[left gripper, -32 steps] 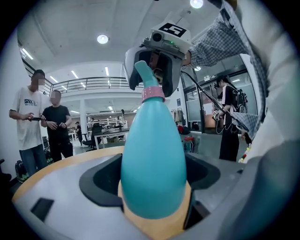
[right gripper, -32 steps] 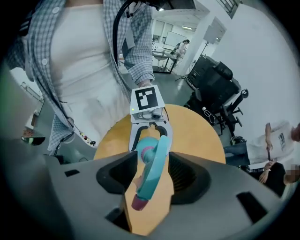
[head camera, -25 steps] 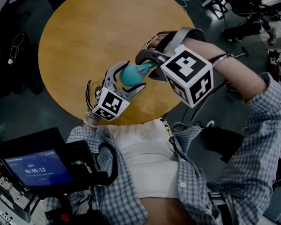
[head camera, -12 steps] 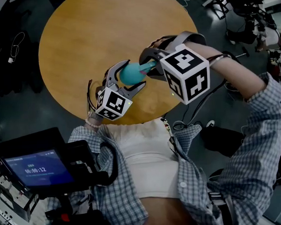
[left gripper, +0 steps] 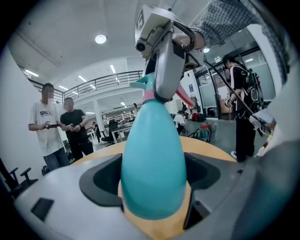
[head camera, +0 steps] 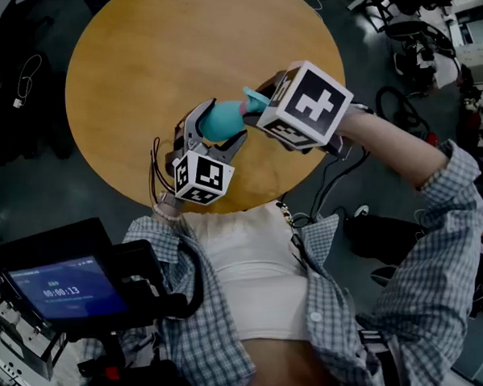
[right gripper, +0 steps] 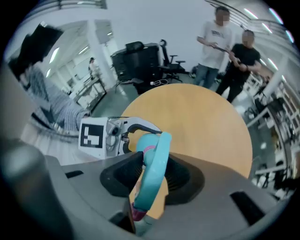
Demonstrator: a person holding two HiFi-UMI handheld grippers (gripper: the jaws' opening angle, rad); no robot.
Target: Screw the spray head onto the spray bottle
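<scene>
Since earlier frame right gripper [head camera: 263, 106] rolled over, jaws just closing on spray head [head camera: 251, 97]; head view: left gripper [head camera: 216, 135] meets it above desk [head camera: 138, 64], right wrist bent down; left gripper view: jaws clenched on spray bottle [left gripper: 152, 159], pink collar at neck; right gripper view: spray head pinched between jaws.

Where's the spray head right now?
Centre of the head view, over the round table: the spray head sits on the spray bottle in the left gripper, between the right gripper's jaws, which have just closed on it.
</scene>
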